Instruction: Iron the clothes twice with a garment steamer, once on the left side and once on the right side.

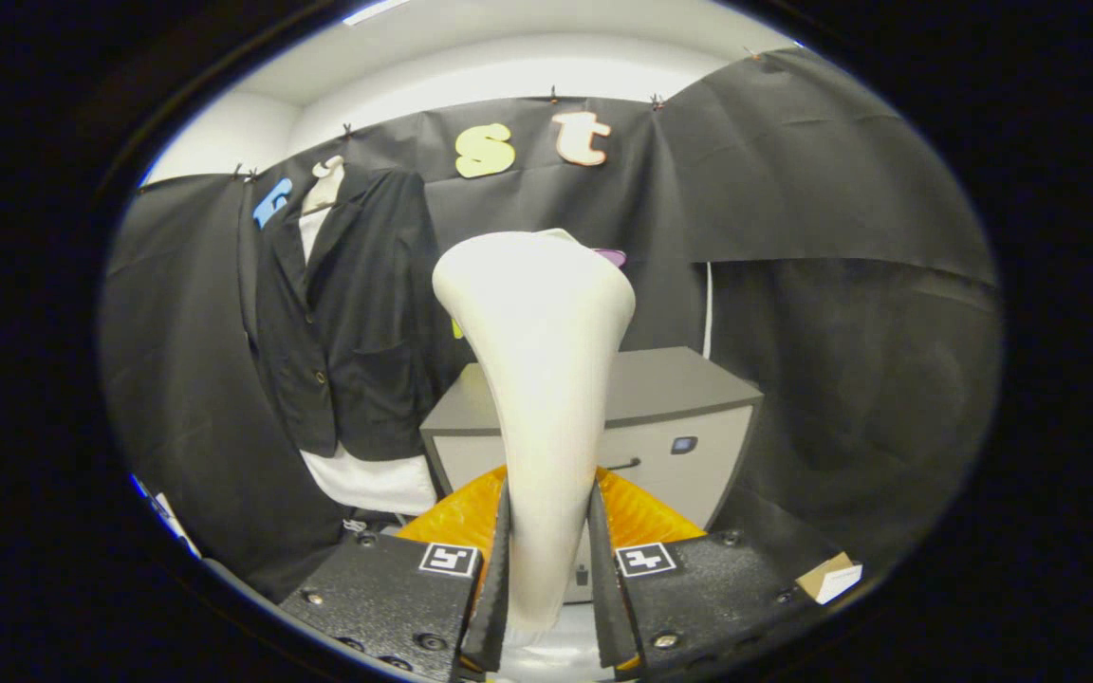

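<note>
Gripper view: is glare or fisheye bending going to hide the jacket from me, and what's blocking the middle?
Gripper view: the steamer, clamped in the gripper, is bright and near washed out, blocking the centre; the black jacket hangs beyond it to the left, dim against the black cloth but sharp, buttons visible; fisheye bends the cabinet and the wall edges.

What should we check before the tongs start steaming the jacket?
1. Tongs shut on the steamer handle, both fingers pressing: ok.
2. Steamer upright between the fingers: ok.
3. Black jacket hanging on the wall cloth, beyond and left of the fingers: ok.
4. Steamer head touching the jacket: not ok, they are apart.
5. Steam coming out: cannot tell.
6. Grey cabinet stands behind the steamer, beside the jacket: ok.
</note>
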`<state>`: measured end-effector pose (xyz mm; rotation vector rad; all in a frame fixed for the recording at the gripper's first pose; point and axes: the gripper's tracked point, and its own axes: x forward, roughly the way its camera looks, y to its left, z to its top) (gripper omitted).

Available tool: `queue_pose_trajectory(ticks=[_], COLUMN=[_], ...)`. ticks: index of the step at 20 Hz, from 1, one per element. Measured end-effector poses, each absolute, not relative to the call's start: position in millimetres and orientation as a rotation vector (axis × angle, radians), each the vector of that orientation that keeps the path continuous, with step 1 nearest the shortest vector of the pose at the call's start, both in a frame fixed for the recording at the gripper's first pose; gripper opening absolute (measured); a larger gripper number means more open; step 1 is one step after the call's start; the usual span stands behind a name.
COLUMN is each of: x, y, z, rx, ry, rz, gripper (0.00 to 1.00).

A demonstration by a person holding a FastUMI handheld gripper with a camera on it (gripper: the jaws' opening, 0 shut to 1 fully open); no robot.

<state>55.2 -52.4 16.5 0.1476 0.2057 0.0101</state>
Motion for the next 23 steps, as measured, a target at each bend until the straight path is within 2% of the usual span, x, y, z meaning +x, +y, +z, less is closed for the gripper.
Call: queue_pose_trajectory(ticks=[7,23], x=[14,8], y=[-103,-91], z=[-12,-16], rx=[0.141,0.111], ry=[0.18,0.171], rz=[-0.008,0.049], gripper=[0.4,0.4])
